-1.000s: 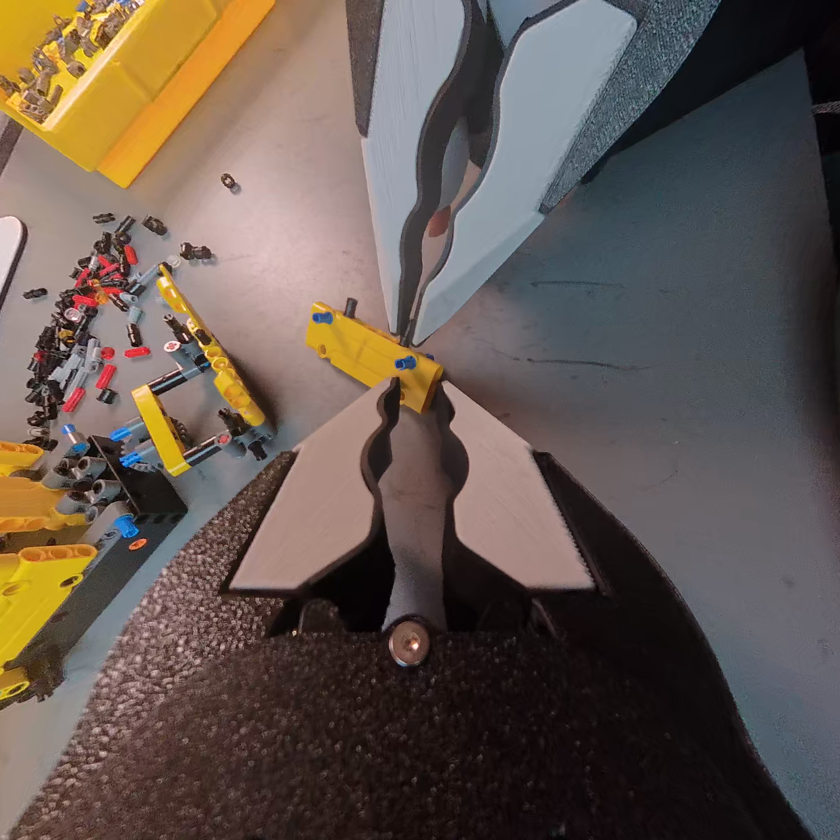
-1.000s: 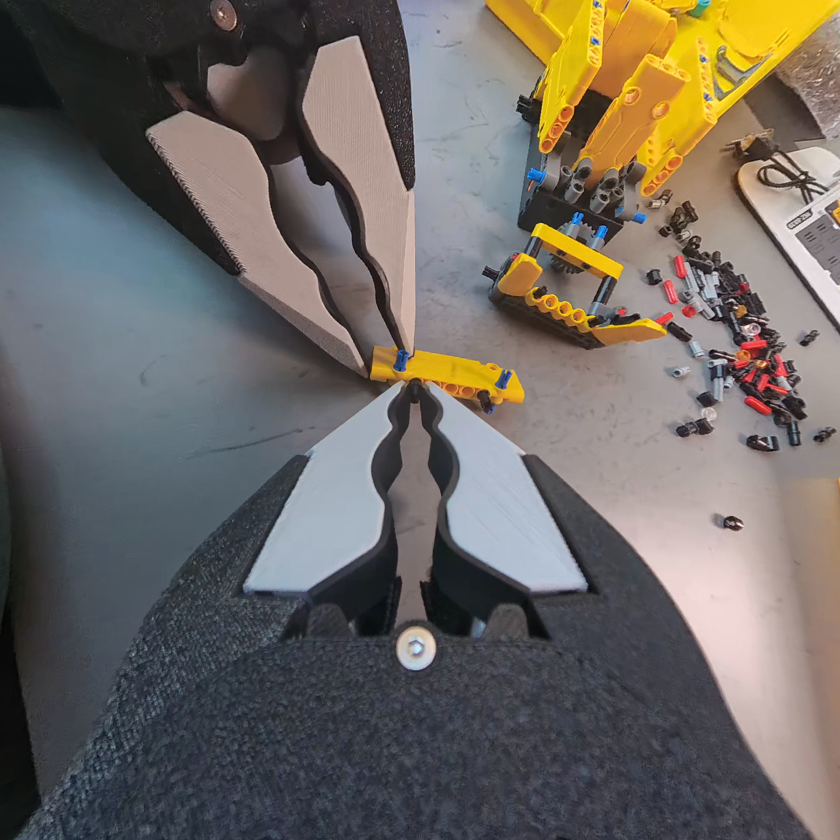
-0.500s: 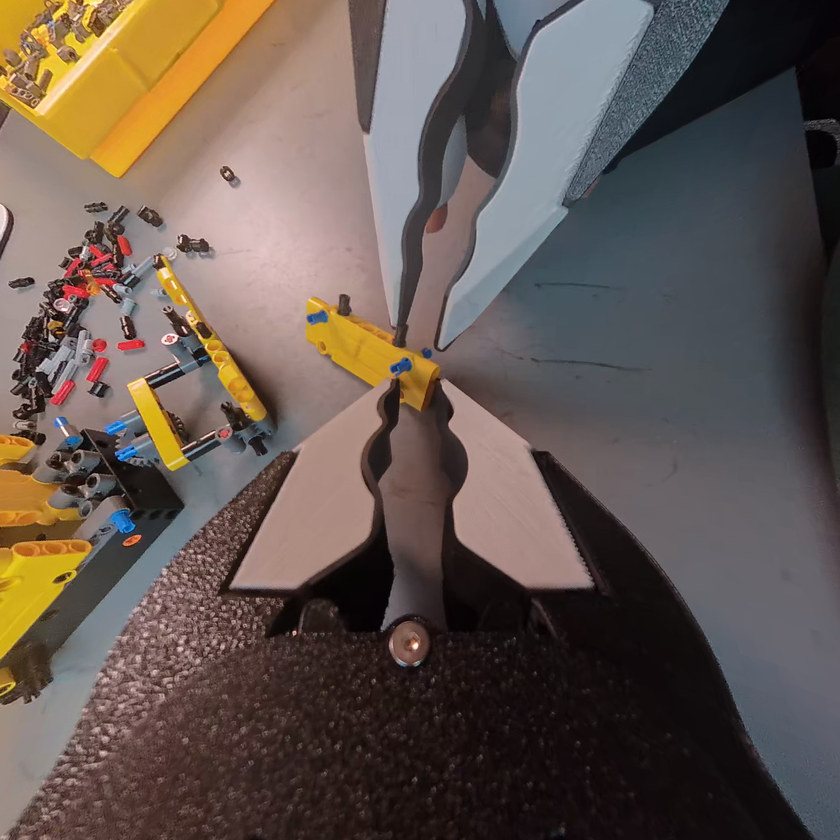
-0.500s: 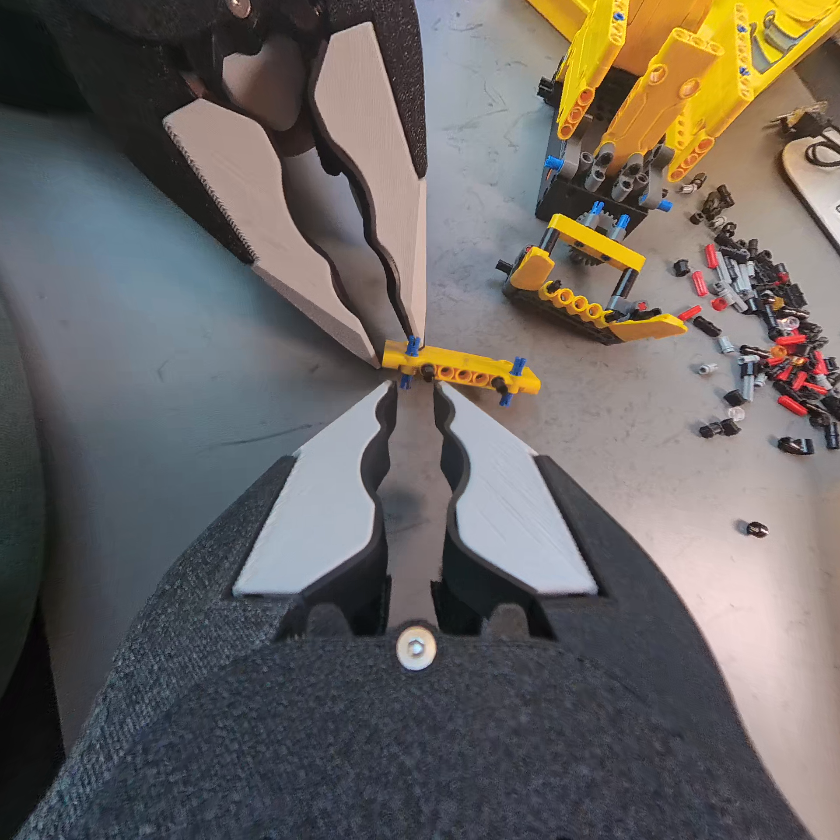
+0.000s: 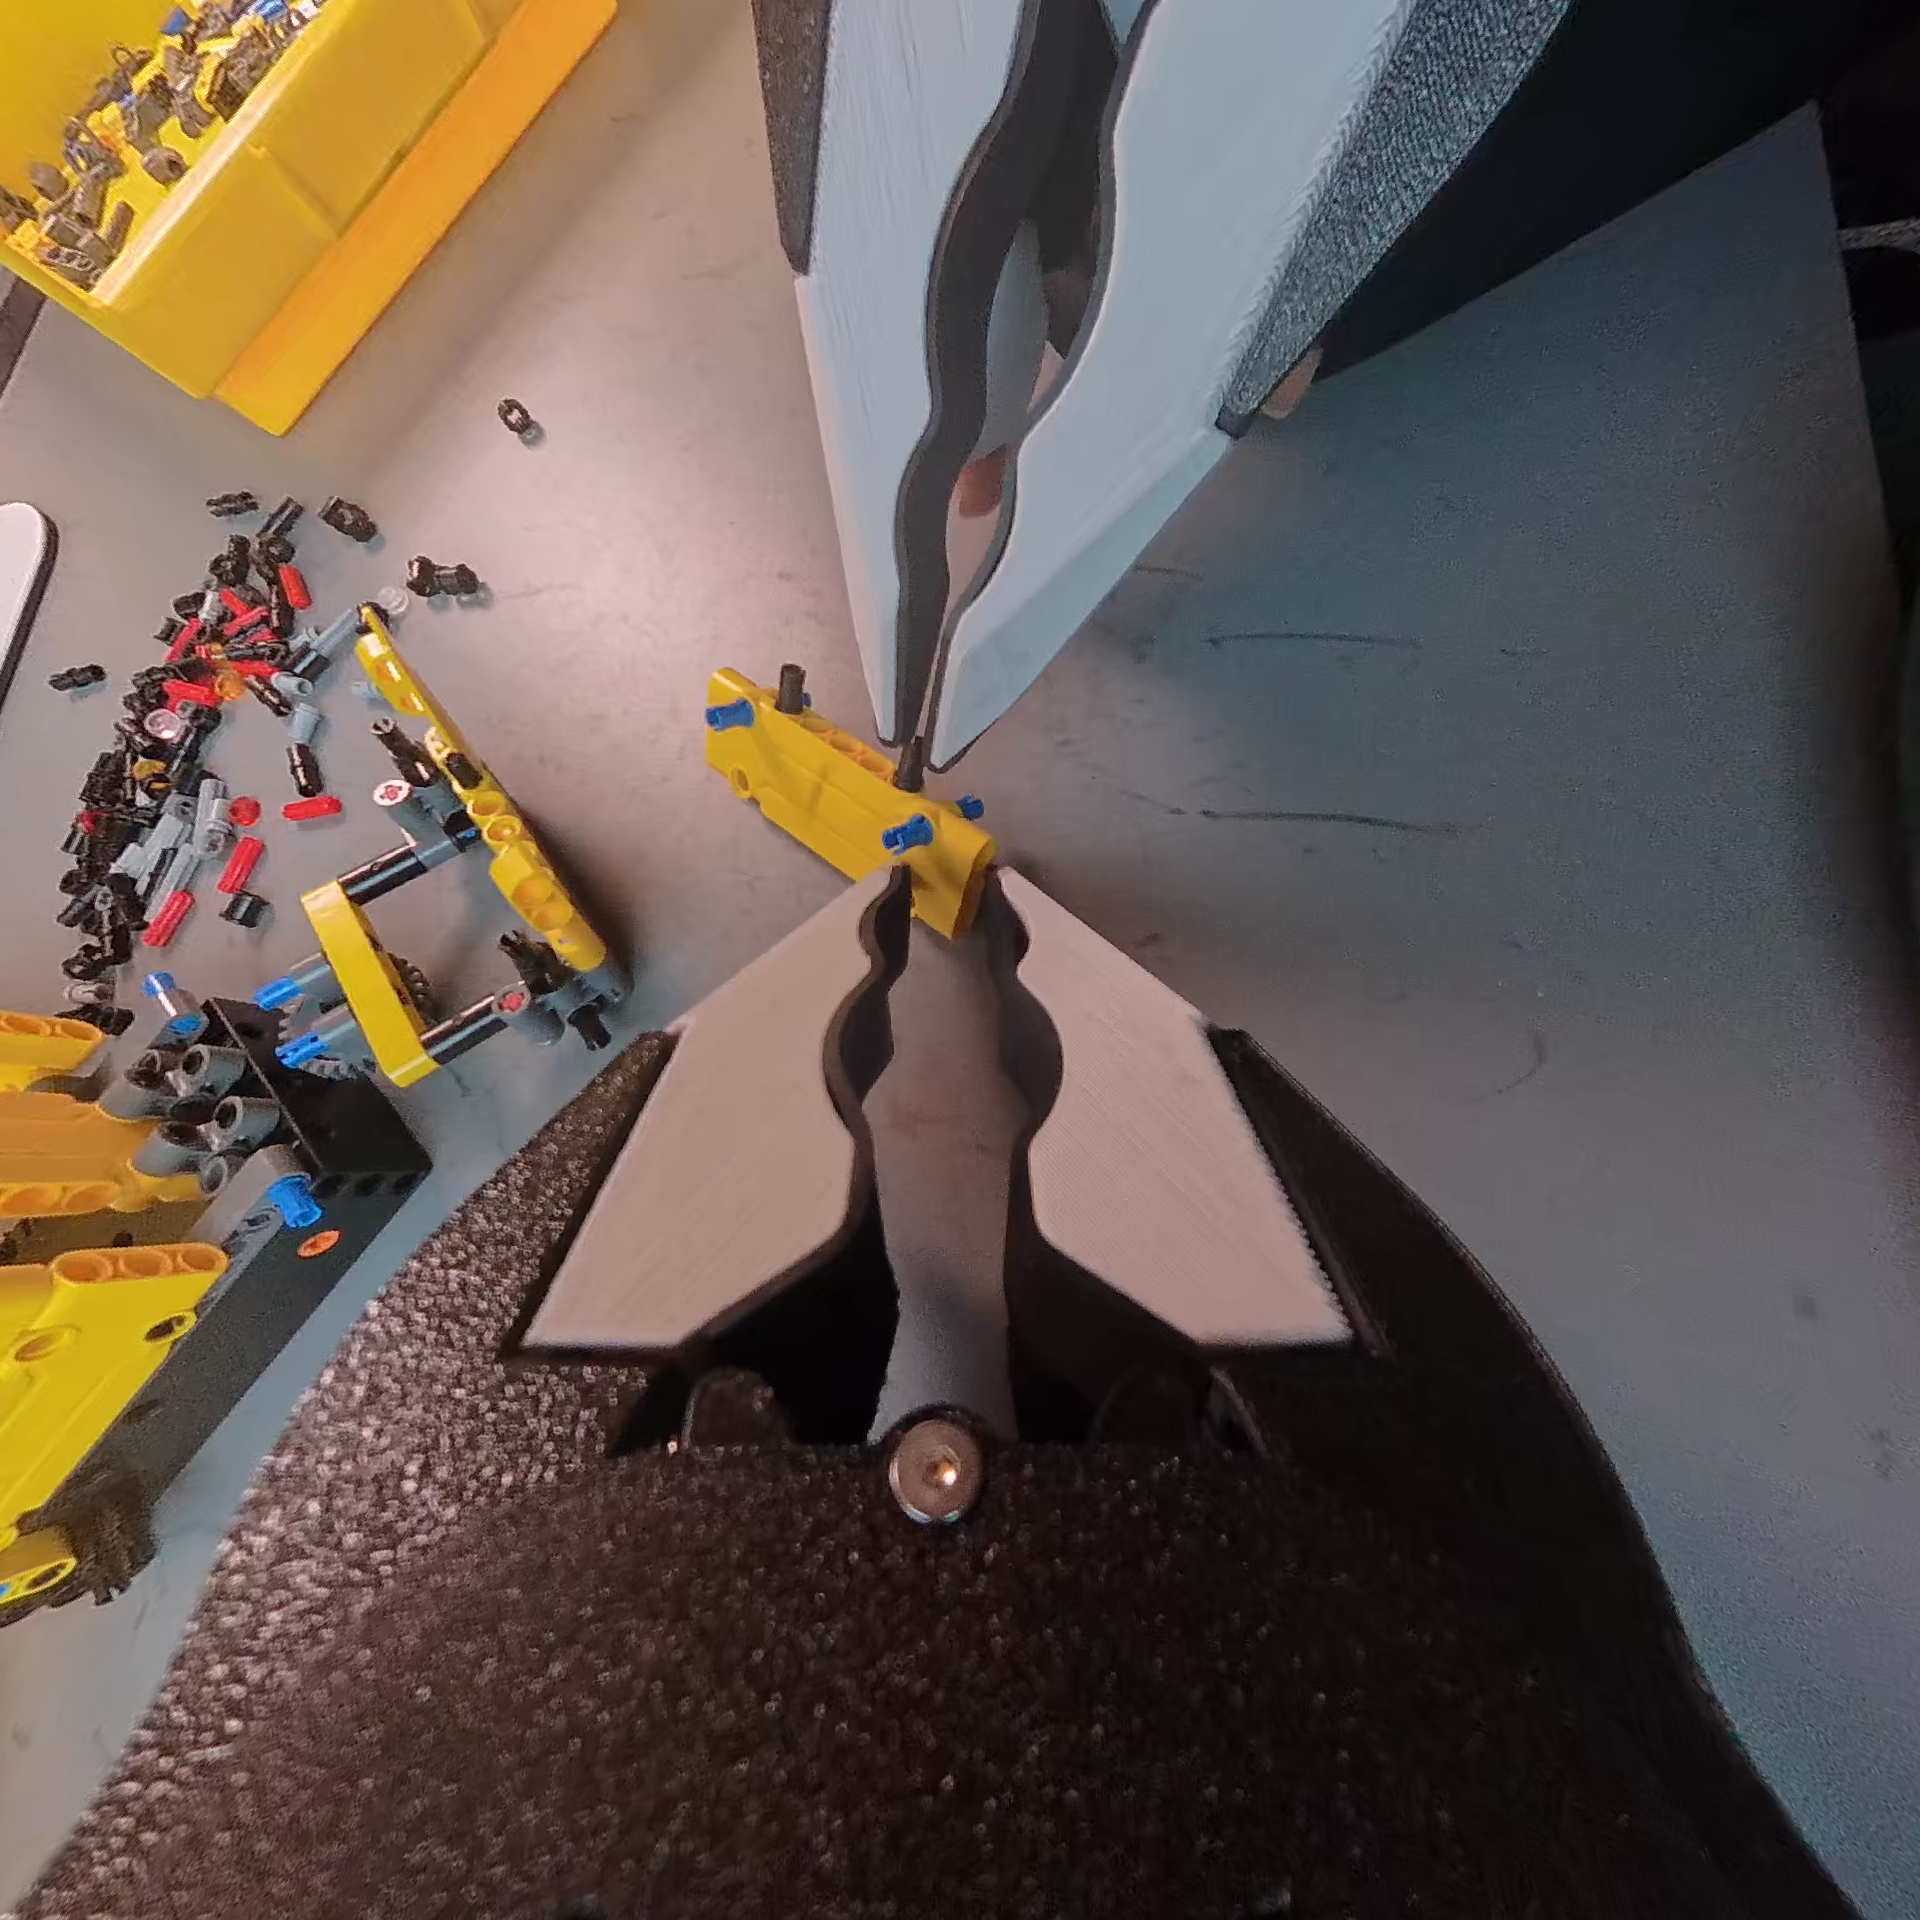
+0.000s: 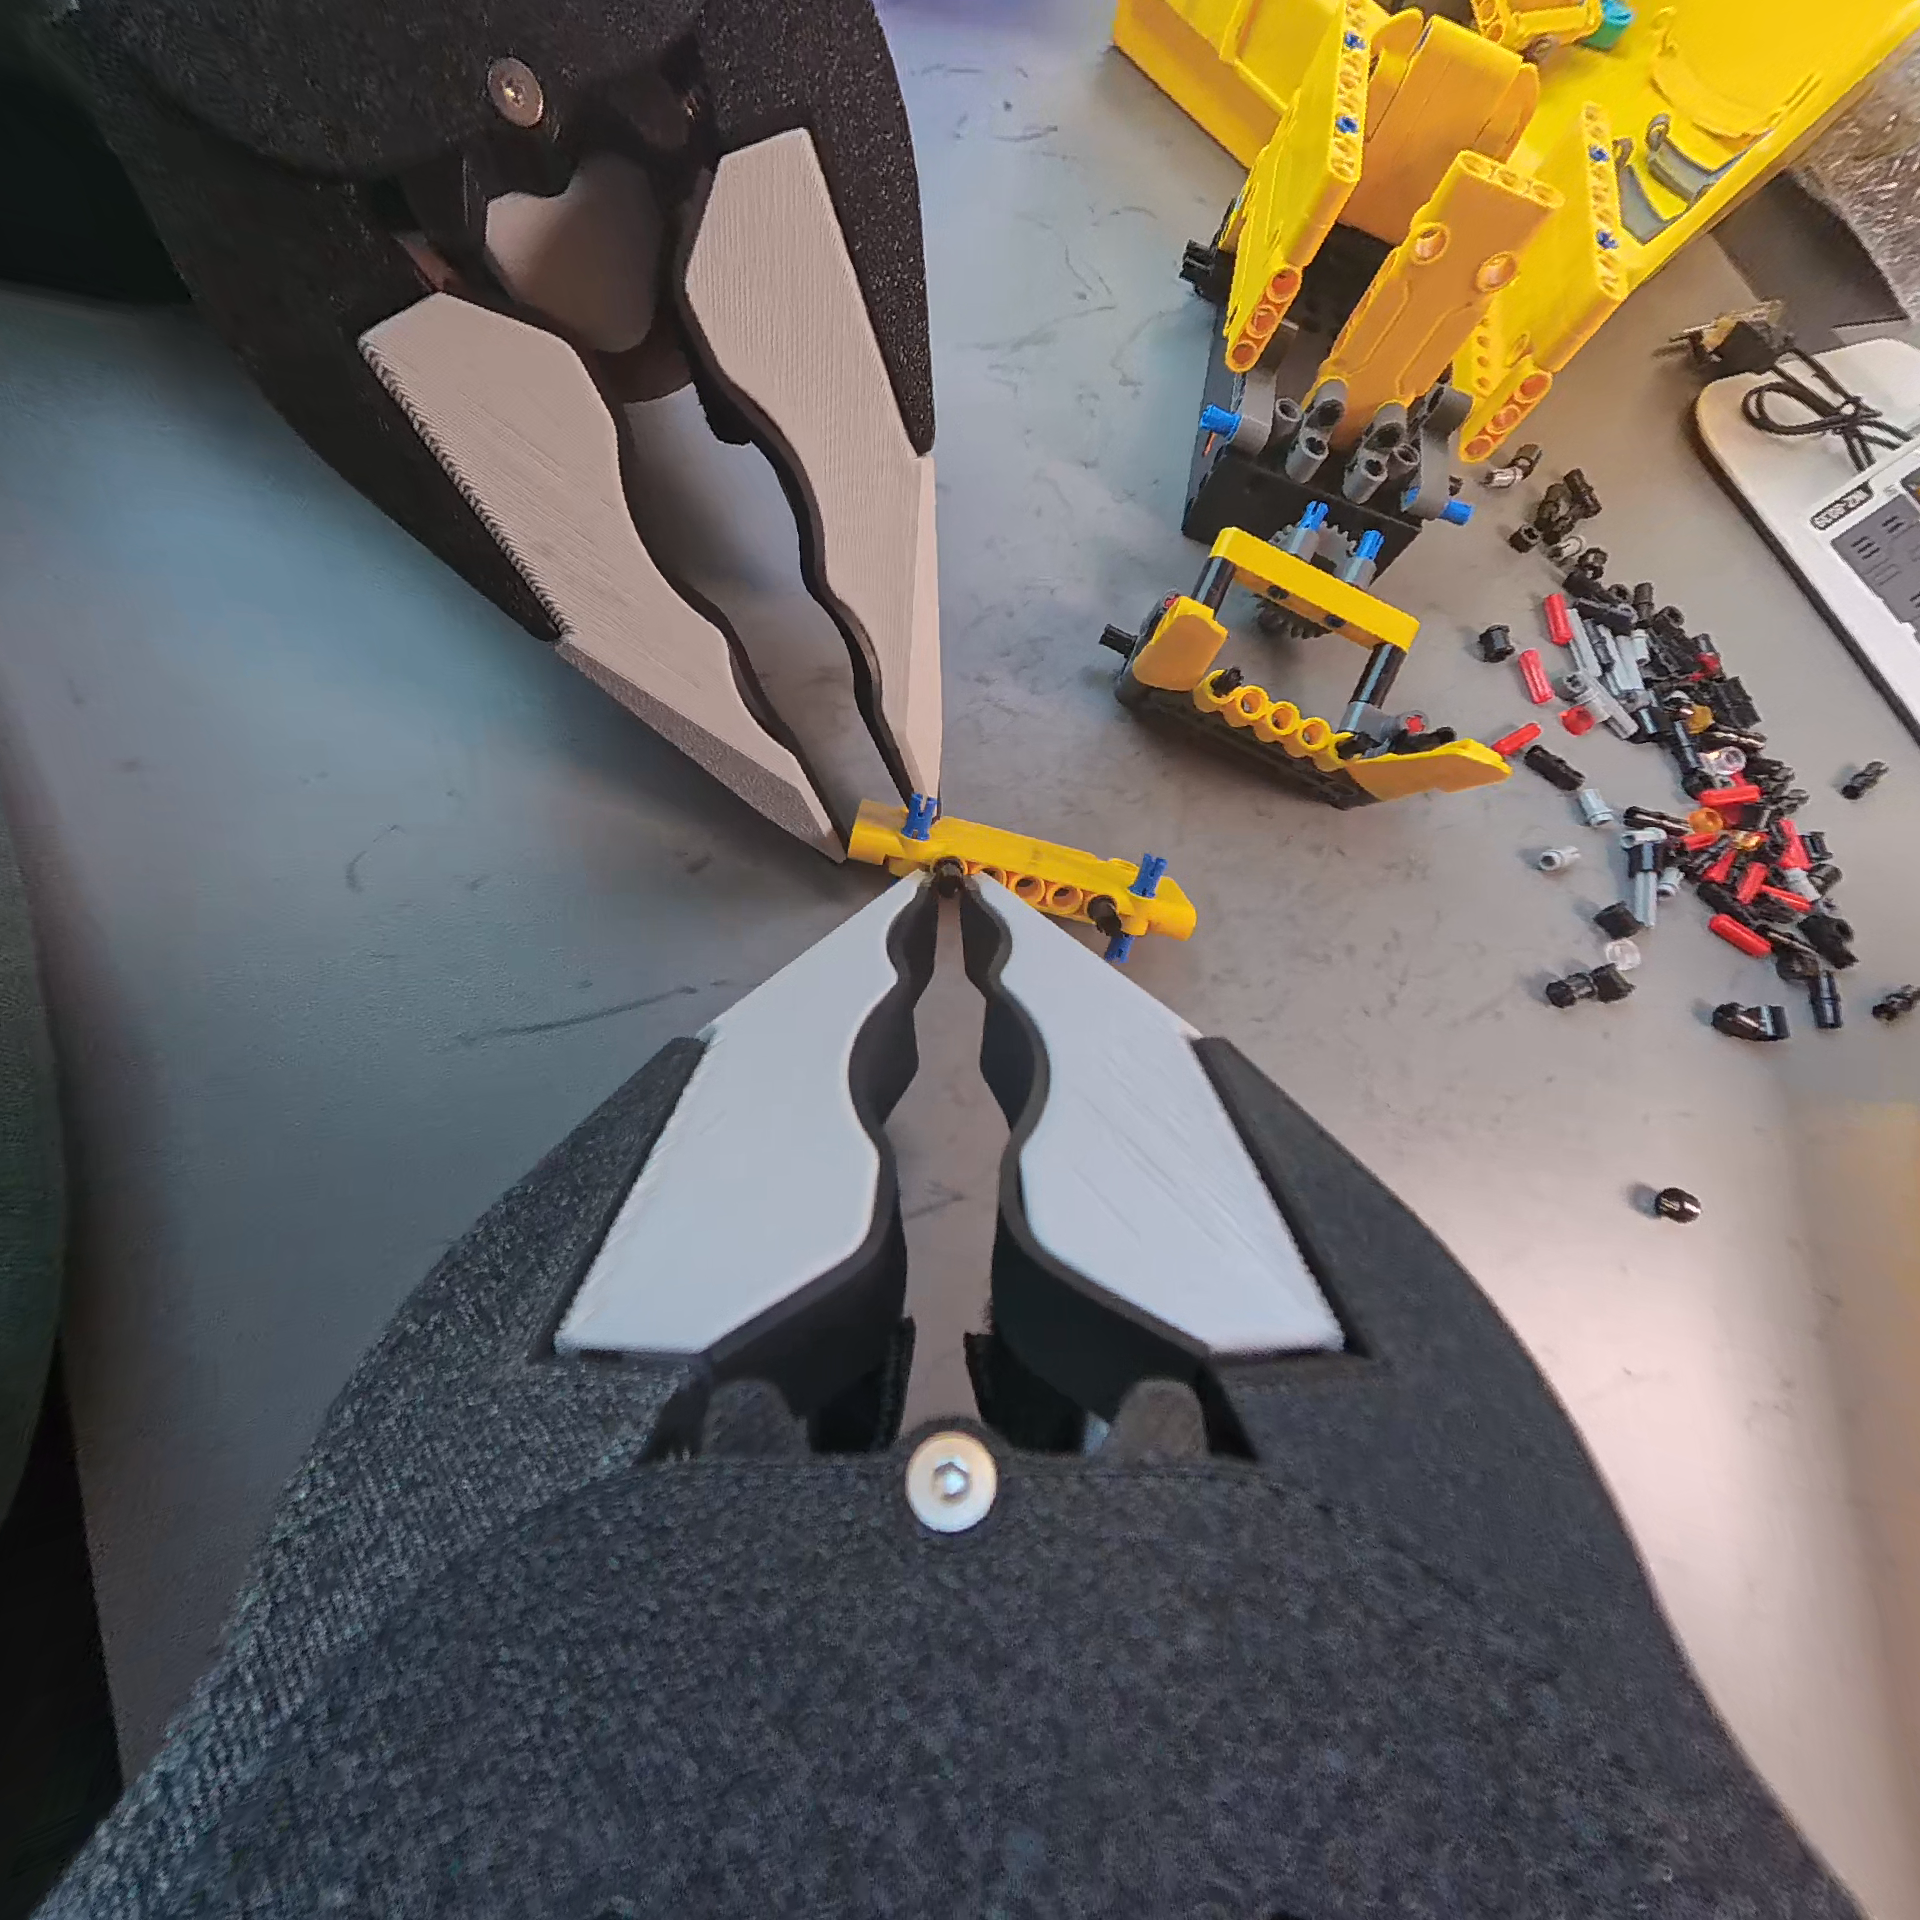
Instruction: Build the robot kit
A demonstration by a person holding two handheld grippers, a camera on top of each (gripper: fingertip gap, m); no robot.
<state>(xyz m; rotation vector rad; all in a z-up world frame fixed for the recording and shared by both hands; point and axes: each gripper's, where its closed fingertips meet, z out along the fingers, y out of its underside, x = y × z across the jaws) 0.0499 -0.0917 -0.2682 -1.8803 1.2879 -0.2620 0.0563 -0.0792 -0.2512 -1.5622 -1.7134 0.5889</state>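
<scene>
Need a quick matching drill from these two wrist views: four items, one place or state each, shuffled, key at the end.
Items:
1. yellow beam
2. black pin
3. parts bin
4. loose parts

Places or states:
A. scattered in a heap on the table
B. pinched at the right gripper's tips
C. far corner of the left wrist view, partly cut off
D. one end clamped by the left gripper

Pairs: 1-D, 2-B, 3-C, 4-A

Yellow beam (image 5: 847, 795), blue pins (image 5: 906, 834)
</scene>
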